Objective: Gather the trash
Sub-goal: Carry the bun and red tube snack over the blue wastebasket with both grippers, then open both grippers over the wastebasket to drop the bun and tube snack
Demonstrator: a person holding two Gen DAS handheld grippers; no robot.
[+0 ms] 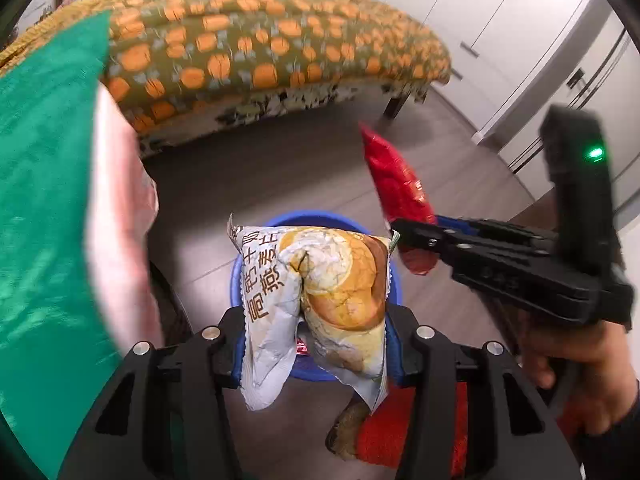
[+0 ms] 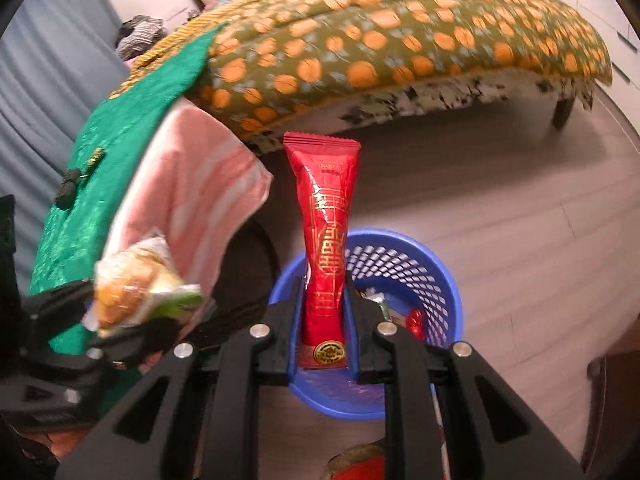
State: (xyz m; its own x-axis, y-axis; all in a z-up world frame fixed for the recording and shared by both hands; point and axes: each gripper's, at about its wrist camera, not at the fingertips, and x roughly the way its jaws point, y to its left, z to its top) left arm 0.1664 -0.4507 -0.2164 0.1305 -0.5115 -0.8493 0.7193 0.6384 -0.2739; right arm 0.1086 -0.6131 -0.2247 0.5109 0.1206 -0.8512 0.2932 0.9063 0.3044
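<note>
Both grippers hovering over blue basket (image 2: 400, 264). Left gripper (image 1: 316, 344) clamping crumpled snack bag (image 1: 320, 300); right gripper (image 2: 322, 320) pinching red wrapper (image 2: 326, 232), long axis pointing forward along jaws. Basket lying directly beneath both loads.

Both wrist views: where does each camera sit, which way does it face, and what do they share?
Left wrist: rides the left gripper, looking steeply down at the crumpled white-and-yellow snack packet it clamps; the right gripper and its hand show.
Right wrist: rides the right gripper, angled down at the slim red foil wrapper it clamps; the left gripper shows at the left edge.
Shared: blue perforated plastic bin, orange-patterned bedspread, both wrappers.
</note>
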